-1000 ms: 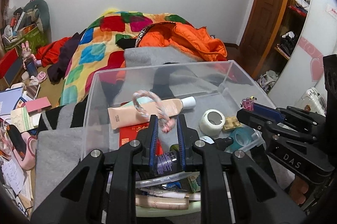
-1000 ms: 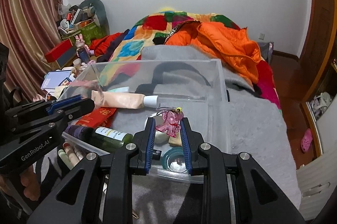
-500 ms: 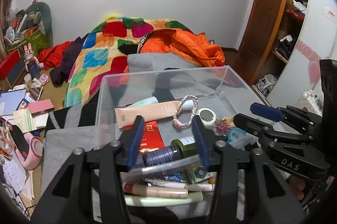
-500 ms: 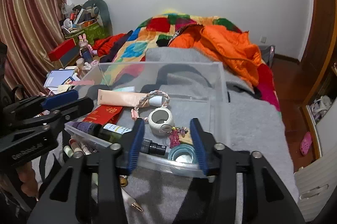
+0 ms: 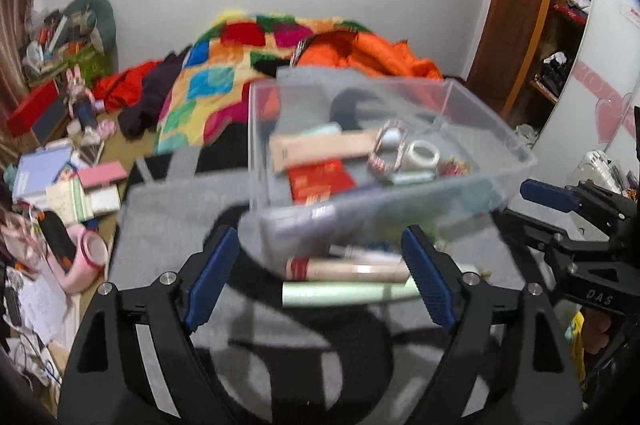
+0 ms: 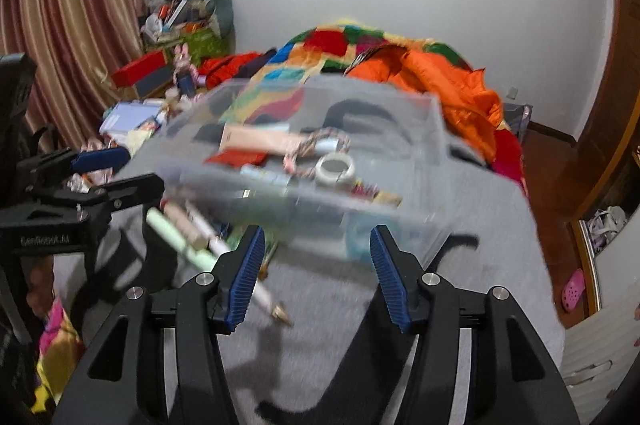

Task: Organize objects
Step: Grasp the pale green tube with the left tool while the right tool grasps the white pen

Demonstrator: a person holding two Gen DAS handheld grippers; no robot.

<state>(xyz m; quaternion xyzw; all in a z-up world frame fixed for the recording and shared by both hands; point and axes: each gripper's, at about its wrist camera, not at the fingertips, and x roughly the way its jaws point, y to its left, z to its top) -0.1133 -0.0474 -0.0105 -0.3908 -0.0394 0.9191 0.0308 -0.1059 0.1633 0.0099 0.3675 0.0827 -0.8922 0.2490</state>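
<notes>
Two grippers are sitting wide open and holding nothing. The left gripper is hanging in front of the clear box, and its blue fingers are spread far apart. The right gripper is doing the same, with its fingers apart too.

I think a new pick is starting. Some long things are lying on the gray blanket, just beside the near wall of the box: a pale green tube and a tan stick touching it. Both are lying flat with their long sides going left to right in the left view. I cannot tell which end is the cap.

Next, one gripper is needing to drop down and close across the thin side of the tube.

Inside the box, a peach tube, a red packet and a tape roll are resting.
</notes>
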